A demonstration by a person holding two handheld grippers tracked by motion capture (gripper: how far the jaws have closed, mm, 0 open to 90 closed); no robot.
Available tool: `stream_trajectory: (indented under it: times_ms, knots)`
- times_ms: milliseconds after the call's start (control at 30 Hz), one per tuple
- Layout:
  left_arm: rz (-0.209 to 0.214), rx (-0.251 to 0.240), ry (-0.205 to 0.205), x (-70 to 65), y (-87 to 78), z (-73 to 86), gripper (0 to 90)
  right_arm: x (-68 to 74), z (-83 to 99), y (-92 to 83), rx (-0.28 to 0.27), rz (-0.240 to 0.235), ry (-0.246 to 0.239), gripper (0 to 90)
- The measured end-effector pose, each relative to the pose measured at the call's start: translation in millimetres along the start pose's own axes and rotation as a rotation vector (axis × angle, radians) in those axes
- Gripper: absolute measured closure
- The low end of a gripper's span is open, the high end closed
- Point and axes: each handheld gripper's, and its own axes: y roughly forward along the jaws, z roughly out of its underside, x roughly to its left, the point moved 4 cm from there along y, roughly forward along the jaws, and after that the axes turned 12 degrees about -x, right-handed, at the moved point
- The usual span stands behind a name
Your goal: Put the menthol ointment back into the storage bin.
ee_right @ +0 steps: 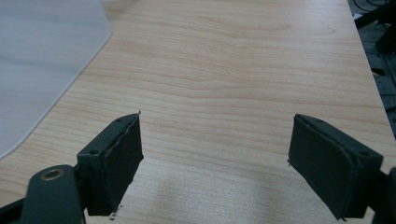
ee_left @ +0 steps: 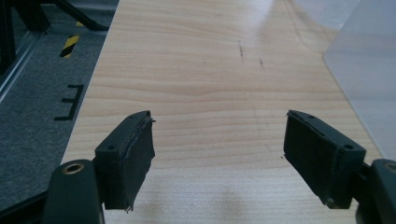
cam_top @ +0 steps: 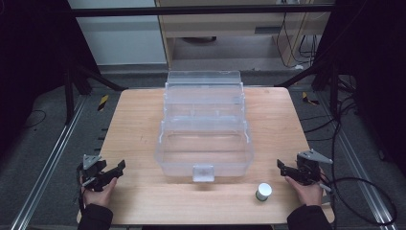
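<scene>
1. Two claws rested on one wooden desk (cam_top: 143, 124): the left claw (cam_top: 115, 170) near its left front corner, the right claw (cam_top: 283, 167) near its right front corner, both released and empty.
2. One clear plastic box (cam_top: 204, 139), lid raised, stood mid-desk between them; one small white-capped container (cam_top: 263, 191) stood just left of the right claw.
3. The high view alone took in the container; each gripper view caught bare woodgrain and a pale edge of the box (ee_left: 369, 70) (ee_right: 42, 60).

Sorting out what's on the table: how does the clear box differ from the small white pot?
The clear box is large, see-through and lies open mid-table; the small white pot is tiny, round, solid-coloured and near the front edge, closer to the right claw. Both rest on the wooden table, untouched.
</scene>
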Motion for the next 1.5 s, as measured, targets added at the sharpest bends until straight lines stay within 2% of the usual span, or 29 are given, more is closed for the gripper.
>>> stream_trajectory:
  times_ms: [100, 233, 267, 333, 400, 600, 767, 800, 867, 1033, 1133, 1367, 1400, 1500]
  knots:
    - [-0.001, 0.011, 0.030, 0.6, 3.2, 2.2, 23.8, 1.3, -0.1, -1.1, -0.004, -0.029, 0.007, 17.7]
    - [0.002, -0.002, 0.053, 1.3, 6.4, 3.0, 22.8, 2.8, -0.1, -1.1, -0.017, -0.050, -0.022, 17.3]
    - [0.013, -0.013, 0.061, 1.4, 10.1, 3.6, 21.6, 4.6, -1.7, -1.8, -0.048, -0.059, -0.037, 17.5]
    - [0.015, -0.016, 0.074, 2.5, 12.9, 4.0, 19.5, 5.7, -4.2, -2.7, -0.062, -0.061, -0.040, 17.3]
    - [0.018, -0.016, 0.077, 4.1, 15.6, 5.1, 18.4, 7.3, -6.7, -4.6, -0.074, -0.075, -0.038, 17.3]
    - [-0.003, -0.023, 0.084, 7.2, 19.6, 8.6, 16.1, 10.5, -17.4, -9.5, -0.086, -0.103, -0.099, 17.9]
    - [0.010, -0.013, 0.082, 3.3, 20.7, 10.4, 14.1, 15.8, -27.6, -12.4, -0.070, -0.148, -0.144, 19.6]
    - [0.010, 0.000, 0.097, 0.2, 21.6, 11.7, 14.0, 19.0, -33.9, -13.4, -0.053, -0.173, -0.180, 20.0]
    - [0.014, 0.003, 0.104, -2.2, 22.0, 11.8, 14.0, 21.5, -39.6, -14.0, -0.036, -0.199, -0.201, 19.9]
    - [0.015, 0.014, 0.140, -8.6, 23.9, 13.7, 10.7, 28.1, -51.1, -13.1, 0.013, -0.264, -0.221, 18.3]
    - [0.015, 0.023, 0.151, -9.5, 24.7, 15.0, 10.5, 32.1, -56.3, -12.8, 0.029, -0.292, -0.260, 17.5]
    - [0.027, 0.036, 0.147, -10.7, 25.8, 16.5, 11.6, 37.4, -61.3, -14.7, 0.054, -0.344, -0.293, 15.7]
    - [0.027, 0.037, 0.144, -10.8, 26.1, 16.9, 11.8, 39.4, -61.7, -15.9, 0.072, -0.362, -0.302, 15.7]
    - [0.022, 0.049, 0.135, -10.7, 26.2, 17.7, 12.1, 40.5, -62.8, -17.8, 0.092, -0.374, -0.342, 16.3]
